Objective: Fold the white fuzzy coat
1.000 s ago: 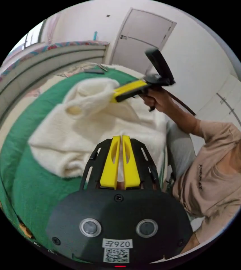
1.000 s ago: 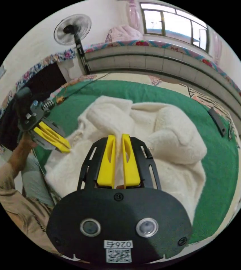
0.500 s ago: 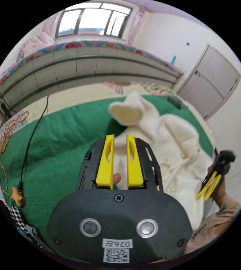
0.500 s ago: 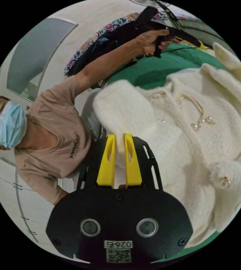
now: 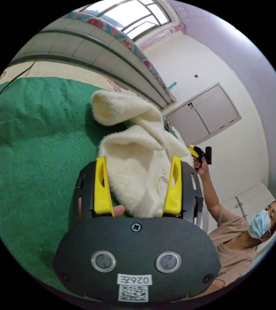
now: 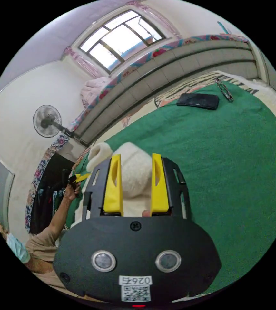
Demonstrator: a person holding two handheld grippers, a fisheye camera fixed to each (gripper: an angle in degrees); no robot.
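The white fuzzy coat (image 5: 134, 155) lies bunched on the green blanket (image 5: 31, 155), a sleeve end curling up at its far side. In the left gripper view my left gripper (image 5: 138, 160) stands open, its yellow jaws wide apart on either side of the coat's near edge. Further off, a hand holds the right gripper (image 5: 194, 151). In the right gripper view my right gripper (image 6: 136, 156) is open too, with a fold of the coat (image 6: 134, 172) lying between its jaws. The left gripper (image 6: 81, 177) shows small at the left, in a hand.
The green blanket (image 6: 228, 161) covers the bed. A flat black object (image 6: 197, 100) and glasses (image 6: 225, 90) lie near its far edge. A fan (image 6: 47, 121) stands by the wall. The person (image 5: 241, 239) sits beside the bed, near a door (image 5: 205, 113).
Both grippers were shut on the coat and now stand open around it. Both cameras have swung, and the coat lies lower on the blanket.
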